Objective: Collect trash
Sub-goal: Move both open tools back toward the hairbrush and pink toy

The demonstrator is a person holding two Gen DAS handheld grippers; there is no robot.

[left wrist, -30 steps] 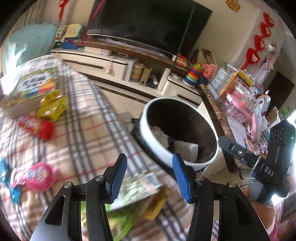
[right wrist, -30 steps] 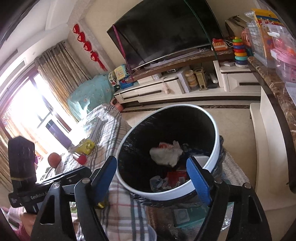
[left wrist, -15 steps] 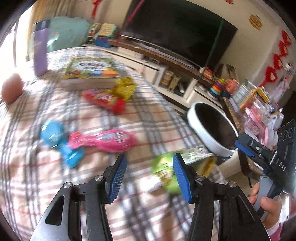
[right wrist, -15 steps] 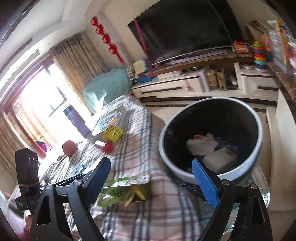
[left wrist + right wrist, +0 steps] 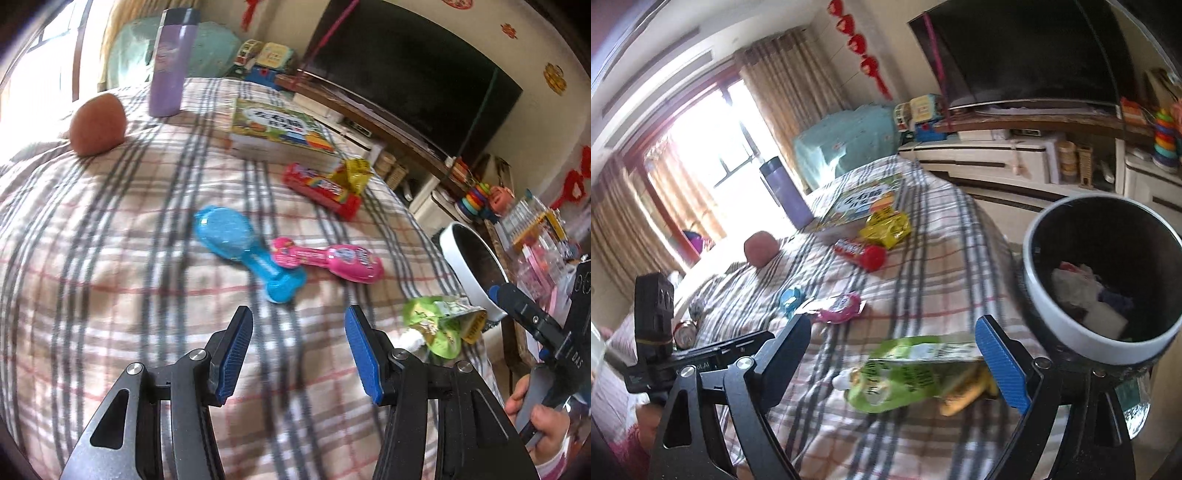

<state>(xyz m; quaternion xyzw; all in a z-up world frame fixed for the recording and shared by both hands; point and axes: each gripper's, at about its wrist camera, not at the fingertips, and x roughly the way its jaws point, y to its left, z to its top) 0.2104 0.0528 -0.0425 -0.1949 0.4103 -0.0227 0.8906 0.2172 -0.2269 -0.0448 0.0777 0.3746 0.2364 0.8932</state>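
Observation:
On the plaid cloth (image 5: 110, 258) lie a blue wrapper (image 5: 240, 247), a pink wrapper (image 5: 332, 258), a red wrapper (image 5: 321, 188), a yellow wrapper (image 5: 354, 173) and a green pouch (image 5: 439, 325). My left gripper (image 5: 299, 314) hovers open just short of the blue wrapper, holding nothing. My right gripper (image 5: 891, 323) stands wide open over the green pouch (image 5: 916, 373); its pads do not touch it. The white-rimmed trash bin (image 5: 1045, 306) stands off the cloth's right edge with paper scraps inside.
A picture book (image 5: 280, 129), a purple bottle (image 5: 166, 62) and a reddish round fruit (image 5: 98, 123) sit farther back on the cloth. A drink can (image 5: 683, 332) lies near the left gripper's handle. A TV stand (image 5: 1015, 158) and a cluttered counter (image 5: 535, 236) lie beyond.
Both views have swung left, away from the bin and over the cloth. The right jaws have widened, and the green pouch now lies between them. The left jaws' gap is unchanged.

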